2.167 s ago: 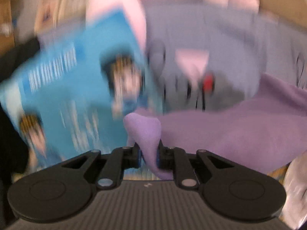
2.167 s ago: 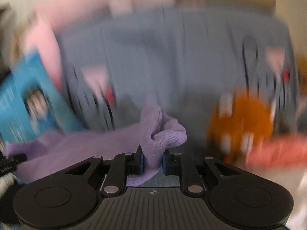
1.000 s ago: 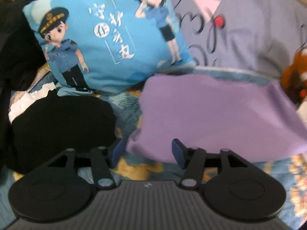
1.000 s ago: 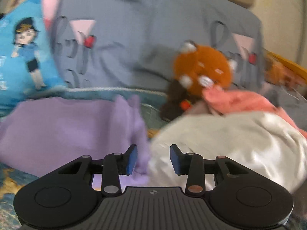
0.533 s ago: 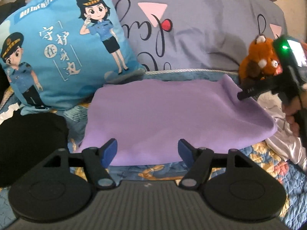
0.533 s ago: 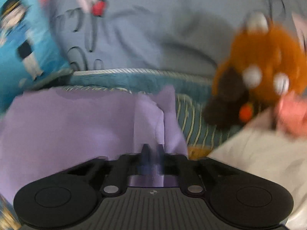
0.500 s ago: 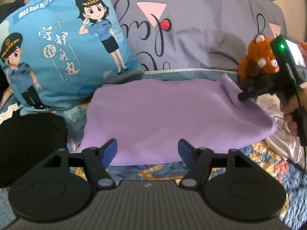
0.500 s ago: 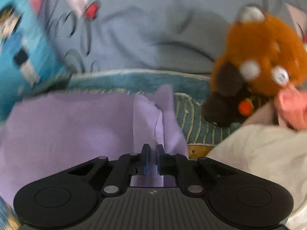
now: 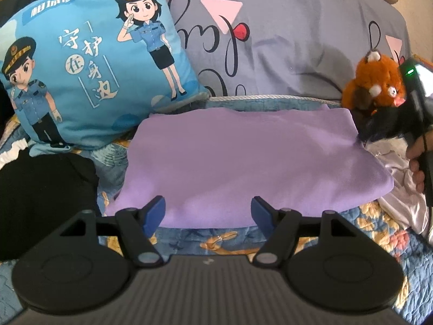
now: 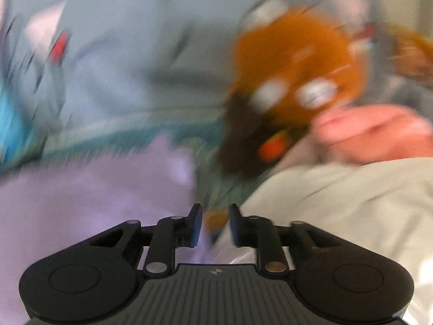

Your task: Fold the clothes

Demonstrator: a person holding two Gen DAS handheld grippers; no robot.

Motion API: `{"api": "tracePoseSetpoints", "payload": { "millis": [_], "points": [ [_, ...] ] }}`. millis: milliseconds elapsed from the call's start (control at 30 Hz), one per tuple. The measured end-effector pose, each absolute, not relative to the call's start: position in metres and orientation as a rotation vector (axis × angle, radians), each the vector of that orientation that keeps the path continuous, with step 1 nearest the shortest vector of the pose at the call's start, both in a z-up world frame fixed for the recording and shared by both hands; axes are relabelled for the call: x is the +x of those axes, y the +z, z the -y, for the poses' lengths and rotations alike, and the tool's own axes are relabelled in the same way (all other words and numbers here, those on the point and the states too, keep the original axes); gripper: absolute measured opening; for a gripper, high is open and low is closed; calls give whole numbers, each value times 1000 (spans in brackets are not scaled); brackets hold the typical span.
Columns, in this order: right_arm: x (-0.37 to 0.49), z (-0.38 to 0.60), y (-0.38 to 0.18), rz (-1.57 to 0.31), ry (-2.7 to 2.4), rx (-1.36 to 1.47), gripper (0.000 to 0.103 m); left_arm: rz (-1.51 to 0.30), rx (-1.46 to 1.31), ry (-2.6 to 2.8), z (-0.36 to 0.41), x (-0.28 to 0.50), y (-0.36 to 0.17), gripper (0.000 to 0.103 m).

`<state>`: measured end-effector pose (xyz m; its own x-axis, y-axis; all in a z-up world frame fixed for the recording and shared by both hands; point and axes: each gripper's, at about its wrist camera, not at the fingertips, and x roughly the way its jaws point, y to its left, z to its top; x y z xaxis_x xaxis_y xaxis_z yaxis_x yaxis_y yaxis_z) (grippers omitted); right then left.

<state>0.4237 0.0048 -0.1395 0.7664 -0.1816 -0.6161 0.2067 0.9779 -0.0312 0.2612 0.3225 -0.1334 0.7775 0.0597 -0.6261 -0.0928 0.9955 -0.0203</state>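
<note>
Bedding lay ahead of both tongs. Left tongs (image 9: 207, 214) stood wide, empty, just short of the garment (image 9: 243, 162). Right tongs (image 10: 212, 224) stood narrowly parted, empty, at its right edge. Soft and light, the garment would likely drape; its near corners suited gripping.

Black ribbed left gripper (image 9: 207, 214) and right gripper (image 10: 213, 224), 2 blue-padded fingers (image 9: 154, 211) each, silver pivot screws.

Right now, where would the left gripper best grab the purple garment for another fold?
Probably the near left corner of the purple garment, approached low from the front. That edge lies flat on the quilt, just ahead of the open left gripper, with the blue pillow crowding its far side.
</note>
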Motion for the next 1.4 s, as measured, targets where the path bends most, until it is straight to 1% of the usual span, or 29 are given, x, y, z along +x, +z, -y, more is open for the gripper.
{"api": "tracePoseSetpoints", "payload": {
  "millis": [33, 133, 233, 300, 367, 400, 433, 467, 533, 567, 600, 633, 667, 700, 800, 933, 1000, 1033, 1067, 1100, 1133, 1167, 1200, 1233, 1267, 1300, 1400],
  "points": [
    [418, -4, -135, -618, -226, 31, 33, -676, -51, 81, -323, 262, -134, 74],
    [407, -16, -130, -553, -121, -73, 33, -676, -41, 74, -321, 262, -133, 74],
    [399, -43, -137, -539, 44, -199, 32, -677, -39, 68, -320, 263, -133, 75],
    [407, -58, -148, -570, 112, -267, 32, -681, -41, 66, -320, 263, -134, 75],
    [426, -61, -161, -651, 106, -300, 31, -683, -40, 64, -320, 263, -133, 75],
    [438, -59, -168, -701, 70, -307, 28, -683, -39, 63, -320, 263, -133, 75],
    [450, -57, -176, -751, 35, -314, 29, -682, -41, 63, -321, 263, -132, 76],
    [460, -54, -181, -783, 5, -305, 33, -681, -45, 63, -321, 264, -132, 76],
    [469, -48, -178, -796, -34, -247, 47, -680, -49, 60, -322, 264, -131, 76],
    [472, -46, -176, -807, -53, -234, 57, -680, -49, 58, -322, 264, -131, 76],
    [472, -42, -173, -817, -59, -204, 54, -680, -50, 56, -323, 264, -131, 76],
    [471, -37, -168, -819, -66, -170, 48, -680, -48, 55, -323, 264, -130, 77],
    [465, -31, -160, -793, -76, -124, 30, -681, -44, 57, -323, 263, -131, 77],
    [453, -25, -149, -751, -89, -73, 26, -683, -44, 60, -324, 263, -131, 77],
    [410, -14, -130, -679, -37, 10, 28, -688, -43, 68, -326, 263, -132, 78],
    [349, -27, -145, -697, 113, -177, 32, -698, -34, 77, -328, 263, -134, 80],
    [326, -32, -165, -709, 151, -284, 38, -704, -27, 83, -329, 263, -135, 80],
    [317, -33, -174, -700, 158, -324, 39, -708, -19, 89, -330, 262, -136, 81],
    [314, -30, -175, -670, 153, -315, 45, -712, -13, 95, -331, 262, -136, 82],
    [317, -29, -170, -687, 128, -266, 49, -716, -10, 103, -333, 261, -136, 82],
    [320, -28, -164, -704, 103, -217, 48, -718, -13, 111, -337, 260, -136, 82],
    [323, -28, -159, -720, 78, -167, 42, -718, -21, 121, -341, 258, -136, 83],
    [324, -29, -153, -722, 62, -140, 34, -716, -31, 133, -347, 258, -136, 83],
    [319, -37, -147, -689, 69, -167, 32, -712, -42, 148, -353, 258, -135, 83],
    [315, -45, -141, -656, 79, -202, 35, -704, -49, 159, -358, 258, -134, 83],
    [310, -55, -137, -626, 97, -251, 39, -689, -58, 164, -362, 259, -133, 83],
    [313, -70, -136, -603, 132, -311, 43, -620, -94, 125, -367, 262, -127, 84]
  ]
}}
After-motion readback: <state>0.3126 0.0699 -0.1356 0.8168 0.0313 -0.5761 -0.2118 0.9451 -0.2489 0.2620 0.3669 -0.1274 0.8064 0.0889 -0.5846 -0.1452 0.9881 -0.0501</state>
